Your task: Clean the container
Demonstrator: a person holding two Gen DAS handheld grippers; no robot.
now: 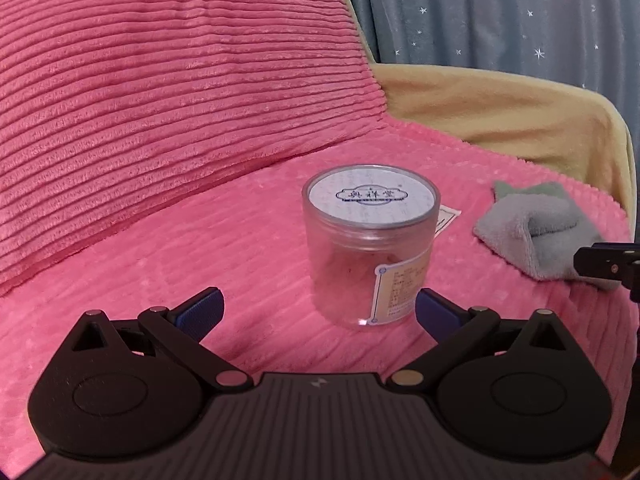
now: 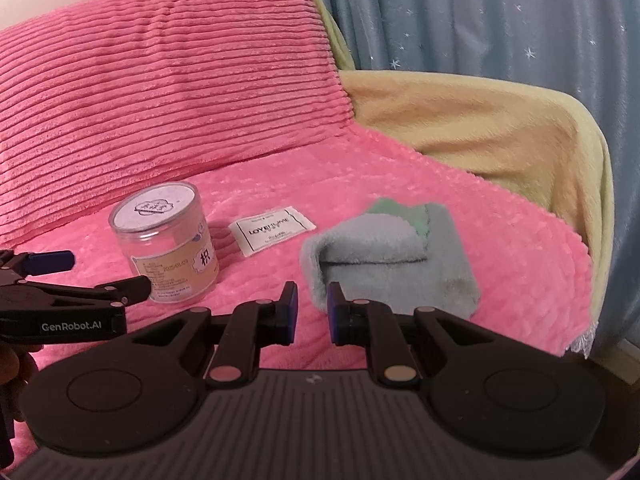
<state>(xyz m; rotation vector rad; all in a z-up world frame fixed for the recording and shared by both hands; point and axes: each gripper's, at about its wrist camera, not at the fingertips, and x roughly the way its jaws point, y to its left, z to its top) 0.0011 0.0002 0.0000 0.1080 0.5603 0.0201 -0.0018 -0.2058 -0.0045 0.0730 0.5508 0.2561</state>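
Observation:
A clear plastic jar (image 1: pixel 370 246) with a white labelled lid stands upright on the pink blanket; it also shows in the right wrist view (image 2: pixel 166 246). My left gripper (image 1: pixel 318 312) is wide open just in front of the jar, its right pad (image 1: pixel 434 312) close beside the jar's base, nothing held. A folded grey cloth (image 2: pixel 390 258) with a green layer lies to the right of the jar, also in the left wrist view (image 1: pixel 540 230). My right gripper (image 2: pixel 312 314) is open a narrow gap, empty, just short of the cloth's near edge.
A white paper label (image 2: pixel 272 230) lies between jar and cloth. A big pink ribbed cushion (image 1: pixel 160 92) rises behind. The yellow sofa arm (image 2: pixel 500 140) and blue star curtain (image 2: pixel 500 16) are at the right. The blanket's edge (image 2: pixel 580 344) drops off at right.

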